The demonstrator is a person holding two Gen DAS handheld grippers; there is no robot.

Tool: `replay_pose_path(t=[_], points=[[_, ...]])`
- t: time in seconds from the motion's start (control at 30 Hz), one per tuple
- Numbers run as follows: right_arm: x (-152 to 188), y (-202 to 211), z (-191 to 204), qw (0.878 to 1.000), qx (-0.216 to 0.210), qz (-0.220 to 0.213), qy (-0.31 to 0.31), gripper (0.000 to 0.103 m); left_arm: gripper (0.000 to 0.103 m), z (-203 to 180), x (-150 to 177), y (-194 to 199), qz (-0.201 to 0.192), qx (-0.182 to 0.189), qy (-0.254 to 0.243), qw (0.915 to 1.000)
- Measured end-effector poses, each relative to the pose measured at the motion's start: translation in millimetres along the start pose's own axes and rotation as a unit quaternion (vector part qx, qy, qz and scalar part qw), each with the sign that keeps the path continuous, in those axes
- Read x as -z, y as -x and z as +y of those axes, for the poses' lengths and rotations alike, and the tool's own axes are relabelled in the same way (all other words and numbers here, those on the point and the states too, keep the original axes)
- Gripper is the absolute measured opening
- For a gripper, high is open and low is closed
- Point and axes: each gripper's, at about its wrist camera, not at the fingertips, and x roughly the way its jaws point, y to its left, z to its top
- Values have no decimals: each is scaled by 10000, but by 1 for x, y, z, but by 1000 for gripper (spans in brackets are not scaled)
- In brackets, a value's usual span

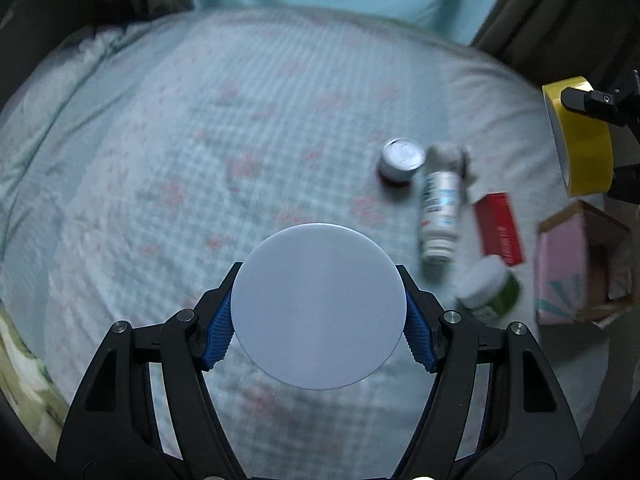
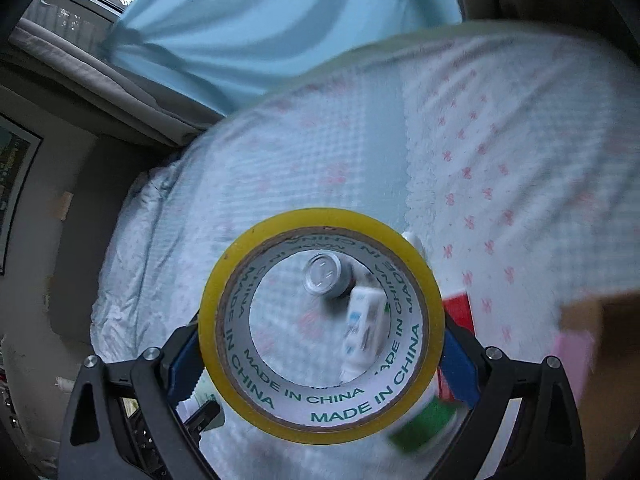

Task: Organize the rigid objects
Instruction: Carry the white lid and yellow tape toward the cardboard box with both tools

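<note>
My left gripper [image 1: 319, 314] is shut on a round white disc-shaped lid [image 1: 319, 307], held above the bed. My right gripper [image 2: 322, 344] is shut on a yellow tape roll [image 2: 256, 408], which also shows at the right edge of the left wrist view [image 1: 580, 148]. On the bedspread lie a silver-topped can [image 1: 402, 160], a white spray bottle [image 1: 440, 208], a red box [image 1: 500, 228] and a white-lidded green jar [image 1: 490, 290]. Through the roll's hole I see the can [image 2: 323, 274] and the bottle [image 2: 366, 328].
An open pink cardboard box [image 1: 560, 268] sits at the right of the bed, with its edge in the right wrist view [image 2: 600, 320]. The checked bedspread [image 1: 200, 160] covers the bed. A light blue curtain [image 2: 280, 20] hangs behind.
</note>
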Motion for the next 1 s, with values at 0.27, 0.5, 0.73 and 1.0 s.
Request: replay_pose_path(t=[0.27,0.5,0.73,1.0], points=[[41,115,17,9982,400,-455,-48,96,68,-48,1,83,-318,504,-593,9965],[62,199,-10,9932,902,-729,-58,96,68,-130,-8,135,-543,1011,-1055,9878],[63,254,-81,9827,1716,-661,209,96,68,-236,-14,152,-568,1283,-1403,9801],[55,260,-182,9658,2412,-194,927,96,68,-358,-10,117,-197,1280,-1594,9787]])
